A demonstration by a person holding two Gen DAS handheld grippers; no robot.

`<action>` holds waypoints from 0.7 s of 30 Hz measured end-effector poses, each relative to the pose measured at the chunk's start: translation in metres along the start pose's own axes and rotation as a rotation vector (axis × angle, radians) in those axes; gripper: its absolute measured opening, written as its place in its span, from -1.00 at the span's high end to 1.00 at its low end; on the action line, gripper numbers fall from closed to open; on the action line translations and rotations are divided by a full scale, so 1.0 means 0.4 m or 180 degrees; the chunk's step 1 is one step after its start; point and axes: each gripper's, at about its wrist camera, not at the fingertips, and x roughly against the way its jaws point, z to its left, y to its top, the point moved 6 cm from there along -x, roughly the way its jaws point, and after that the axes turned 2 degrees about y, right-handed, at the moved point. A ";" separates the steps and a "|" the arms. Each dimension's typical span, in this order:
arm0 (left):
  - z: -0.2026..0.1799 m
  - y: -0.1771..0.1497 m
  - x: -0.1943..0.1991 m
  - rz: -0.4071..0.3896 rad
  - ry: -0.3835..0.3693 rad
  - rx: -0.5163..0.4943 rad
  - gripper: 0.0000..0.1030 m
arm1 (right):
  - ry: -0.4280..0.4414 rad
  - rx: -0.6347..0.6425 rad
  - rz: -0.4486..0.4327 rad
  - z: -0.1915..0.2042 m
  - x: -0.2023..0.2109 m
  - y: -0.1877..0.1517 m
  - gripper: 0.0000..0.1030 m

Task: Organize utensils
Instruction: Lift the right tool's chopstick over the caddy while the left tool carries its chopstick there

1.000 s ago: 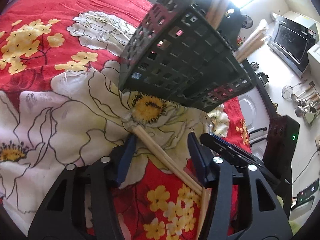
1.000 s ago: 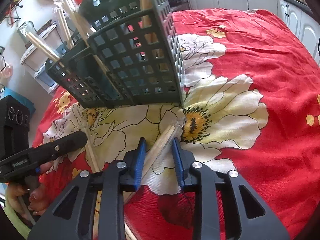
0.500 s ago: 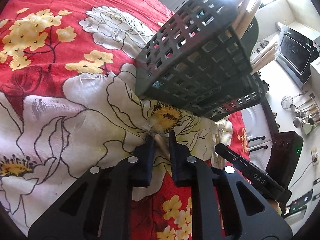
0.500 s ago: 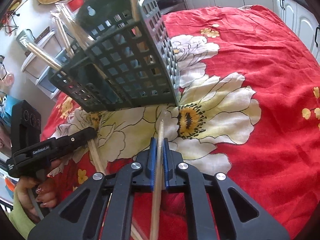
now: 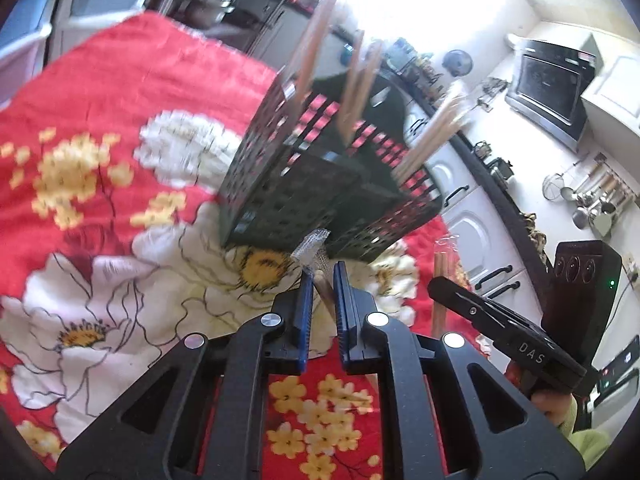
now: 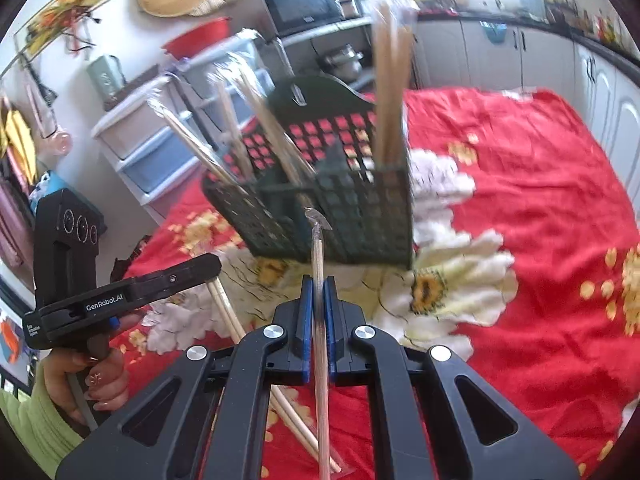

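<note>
A dark lattice utensil basket (image 5: 296, 188) (image 6: 352, 216) stands on the red floral tablecloth (image 5: 100, 92) with several wooden chopsticks (image 6: 390, 92) upright in it. My left gripper (image 5: 323, 280) is shut on a plastic-wrapped pair of chopsticks (image 5: 325, 294), whose wrapper tip points at the basket's base. My right gripper (image 6: 319, 286) is shut on another wrapped pair (image 6: 318, 256), aimed at the basket's front wall. Each gripper shows in the other view, the left gripper (image 6: 214, 266) to the left and the right gripper (image 5: 434, 286) to the right, both lifted off the cloth.
A person's hand (image 6: 92, 380) in a green sleeve holds the left tool. Behind the table are plastic drawers (image 6: 152, 148), a microwave (image 6: 308, 4) and white cabinets (image 6: 600, 92). An oven (image 5: 552, 84) and hanging utensils (image 5: 592, 200) line the wall on the right.
Both grippers closed on wrapped chopstick pairs that lay on the cloth, then rose with them. The basket now appears lower and farther in both views.
</note>
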 end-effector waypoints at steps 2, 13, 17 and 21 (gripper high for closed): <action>-0.025 0.016 0.025 -0.0085 -0.0017 -0.0106 0.89 | 0.0010 0.0064 -0.0071 0.015 0.018 0.011 0.89; -0.145 0.092 0.106 -0.0453 -0.0076 -0.0490 0.94 | 0.0044 0.0303 -0.0486 0.077 0.109 0.099 0.89; -0.171 0.114 0.139 -0.0570 -0.0107 -0.0559 0.94 | 0.0065 0.0359 -0.0617 0.099 0.137 0.131 0.89; -0.199 0.146 0.173 -0.0707 -0.0125 -0.0629 0.94 | 0.0088 0.0417 -0.0742 0.119 0.166 0.161 0.89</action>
